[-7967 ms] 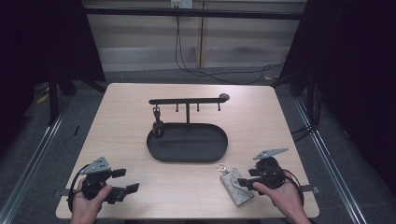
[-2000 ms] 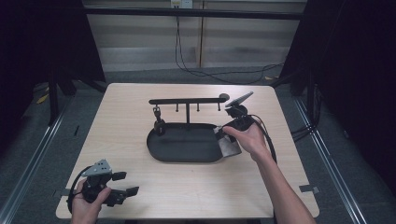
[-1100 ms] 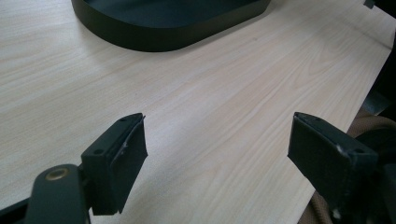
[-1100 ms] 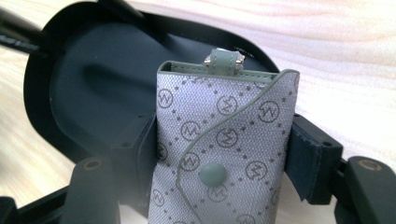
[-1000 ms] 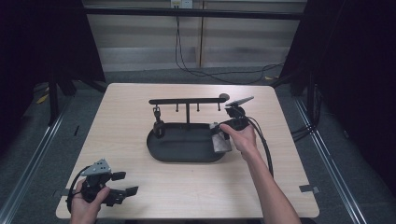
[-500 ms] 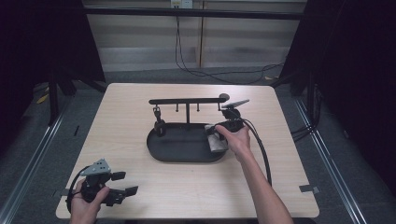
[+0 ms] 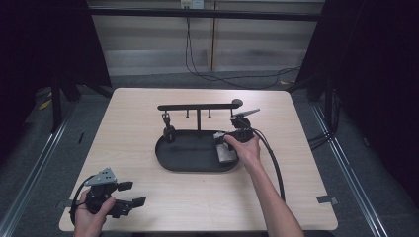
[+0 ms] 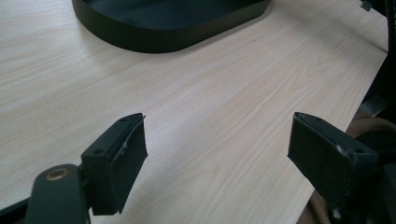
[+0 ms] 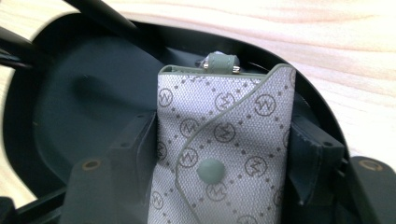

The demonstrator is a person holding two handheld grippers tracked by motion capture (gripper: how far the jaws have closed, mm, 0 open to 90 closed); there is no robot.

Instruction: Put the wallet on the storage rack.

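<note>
Pale wooden table (image 7: 148, 123) carries a black oval tray (image 7: 184, 153) with a hook rack, where the right gripper (image 7: 228, 143) pinches a grey patterned wallet (image 9: 224, 144) over the tray's right end, while the left gripper (image 7: 129, 195) rests spread wide near the table's front corner.

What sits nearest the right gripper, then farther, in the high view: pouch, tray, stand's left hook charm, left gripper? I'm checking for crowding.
1. Pouch: between the right gripper's jaws, over the tray's right end.
2. Tray: just beneath and to its left.
3. Hook charm: hanging at the stand's left end.
4. Left gripper: at the table's near-left corner.
</note>
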